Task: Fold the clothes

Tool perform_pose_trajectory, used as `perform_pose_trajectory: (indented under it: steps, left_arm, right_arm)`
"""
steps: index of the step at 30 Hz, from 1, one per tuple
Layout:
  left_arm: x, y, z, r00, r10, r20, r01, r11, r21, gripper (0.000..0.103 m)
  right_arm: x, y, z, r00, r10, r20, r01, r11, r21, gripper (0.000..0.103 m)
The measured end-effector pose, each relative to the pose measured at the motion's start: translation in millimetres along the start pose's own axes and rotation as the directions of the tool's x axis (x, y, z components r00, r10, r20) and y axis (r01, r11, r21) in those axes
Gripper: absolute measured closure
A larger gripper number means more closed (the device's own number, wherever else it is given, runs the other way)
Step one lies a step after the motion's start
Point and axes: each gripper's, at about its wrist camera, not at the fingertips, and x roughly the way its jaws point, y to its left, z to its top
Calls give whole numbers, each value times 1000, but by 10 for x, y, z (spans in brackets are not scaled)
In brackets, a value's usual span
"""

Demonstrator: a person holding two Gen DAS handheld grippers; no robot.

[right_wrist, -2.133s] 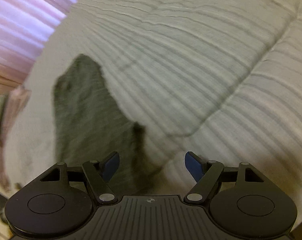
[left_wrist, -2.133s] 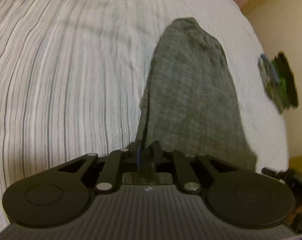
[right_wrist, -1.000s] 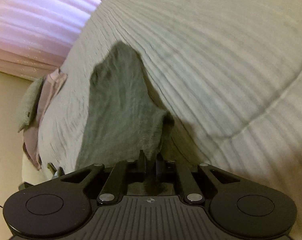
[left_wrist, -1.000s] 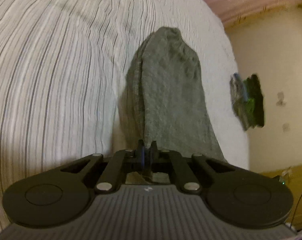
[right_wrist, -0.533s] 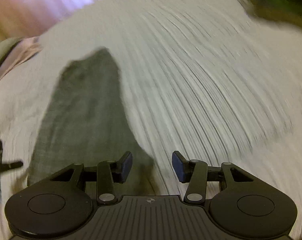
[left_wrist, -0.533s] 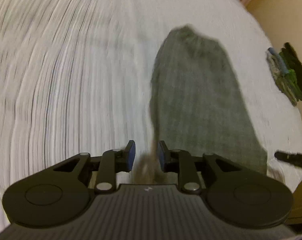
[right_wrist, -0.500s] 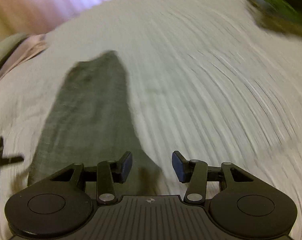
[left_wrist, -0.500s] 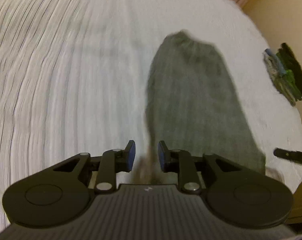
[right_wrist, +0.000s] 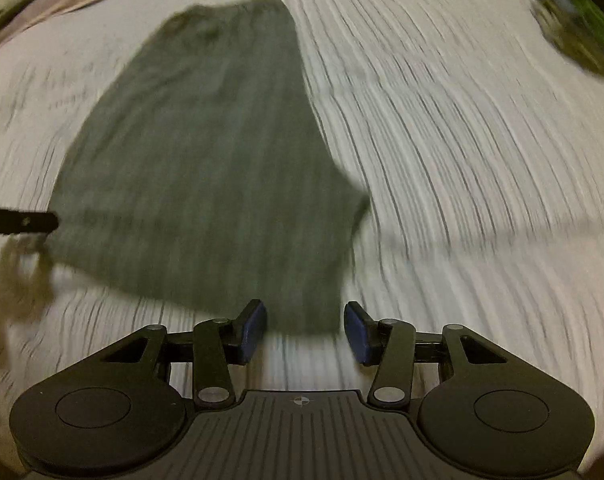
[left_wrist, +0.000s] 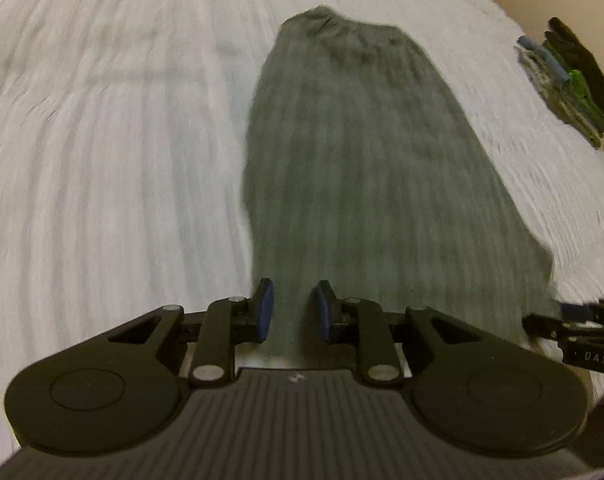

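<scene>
Long grey knit garment [left_wrist: 358, 168] laid flat along the white striped bedspread [left_wrist: 101, 160], released at its near end.
Your left gripper [left_wrist: 290, 312] and right gripper [right_wrist: 305, 330] both stand open, gripping nothing; re-pinch both near corners evenly before folding.

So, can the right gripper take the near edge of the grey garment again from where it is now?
Probably yes. The right gripper is open, and the near edge of the grey garment lies flat on the striped bedcover just ahead of its fingers, with nothing between them.
</scene>
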Motion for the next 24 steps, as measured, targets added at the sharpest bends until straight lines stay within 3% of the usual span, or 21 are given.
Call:
perform_pose_trajectory:
  steps: [4,7,12,16,24]
  left_arm:
    - [-327,-15,-181,992,57,-115,-58,998,-8,84]
    - [-684,-107,-235,987,105,-120,-101,994,38,82]
    - [-1239,-234,-165,983,157,-92,-151,986,71,68]
    - [-1570,-363,-121,985,165,-49,-160,982,99,65]
    - [-2018,-545,-214,988,155,9,-155,978,140,60]
  right_arm:
    - [-352,124,-71,1000,-17,-25,17,1000,25,55]
    - [-665,286,-60,1000,-10,-3,10,999,36,11]
    - [-1082,546,-4,1000,1,15,-2,997,74,11]
    - [-1357,659,-51,999,32,22,-35,989,141,11]
    - [-1654,883,-189,1000,19,16,-21,992,126,11]
